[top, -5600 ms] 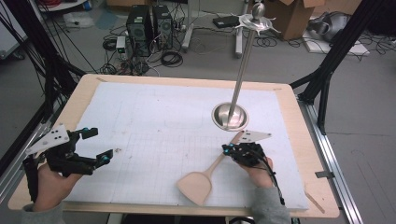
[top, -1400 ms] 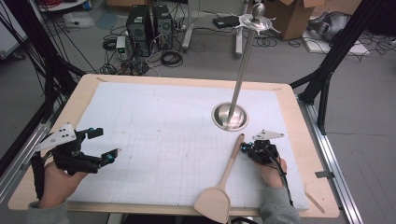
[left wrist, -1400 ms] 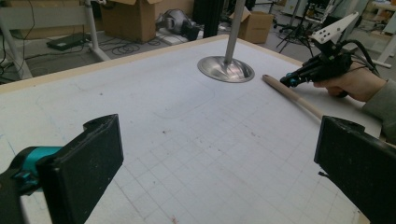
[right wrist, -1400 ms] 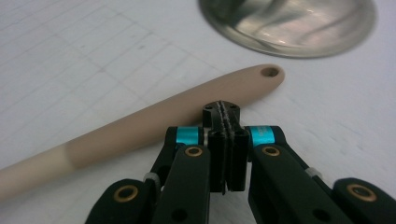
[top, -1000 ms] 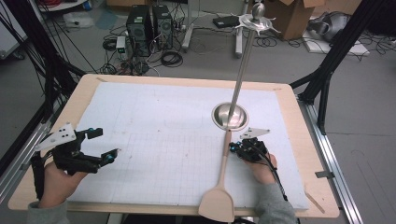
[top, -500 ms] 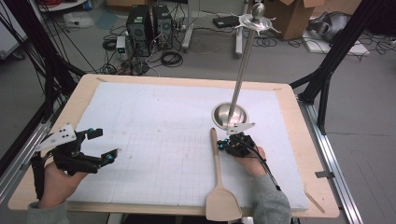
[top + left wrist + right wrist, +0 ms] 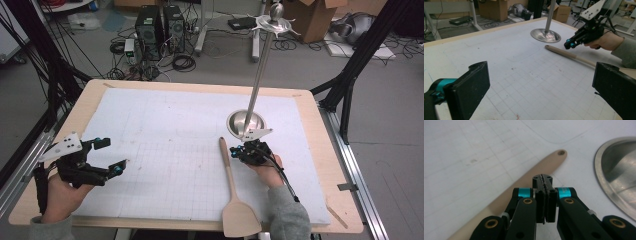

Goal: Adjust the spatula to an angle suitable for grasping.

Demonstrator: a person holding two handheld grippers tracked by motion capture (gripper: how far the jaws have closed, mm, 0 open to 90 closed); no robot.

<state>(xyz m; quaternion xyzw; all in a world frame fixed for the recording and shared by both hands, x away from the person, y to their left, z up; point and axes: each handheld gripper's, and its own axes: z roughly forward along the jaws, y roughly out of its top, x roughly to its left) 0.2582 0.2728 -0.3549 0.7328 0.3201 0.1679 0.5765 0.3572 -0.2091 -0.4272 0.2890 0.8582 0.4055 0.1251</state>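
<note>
A wooden spatula (image 7: pixel 229 172) lies on the white gridded mat (image 7: pixel 170 130), its handle end pointing away from me and its blade (image 7: pixel 239 220) at the table's front edge. My right gripper (image 7: pixel 234 151) is shut with nothing between its jaws, right beside the upper handle on its right. In the right gripper view the closed tips (image 7: pixel 542 178) sit over the handle (image 7: pixel 541 167); I cannot tell if they touch. My left gripper (image 7: pixel 114 156) rests at the mat's left edge, wide open and empty. From the left gripper view (image 7: pixel 539 85) I see the spatula (image 7: pixel 569 53) and the right gripper (image 7: pixel 569 45) across the mat.
A metal stand with a round dish base (image 7: pixel 245 123) and a tall pole (image 7: pixel 259 75) stands just behind the right gripper. The spatula's blade hangs slightly over the wooden table's front edge (image 7: pixel 165 225). Computers, cables and boxes lie on the floor beyond.
The right gripper moved left and slightly away from me, staying shut. The spatula's handle swung left with it, so the spatula now lies nearly straight. The left gripper kept still.
</note>
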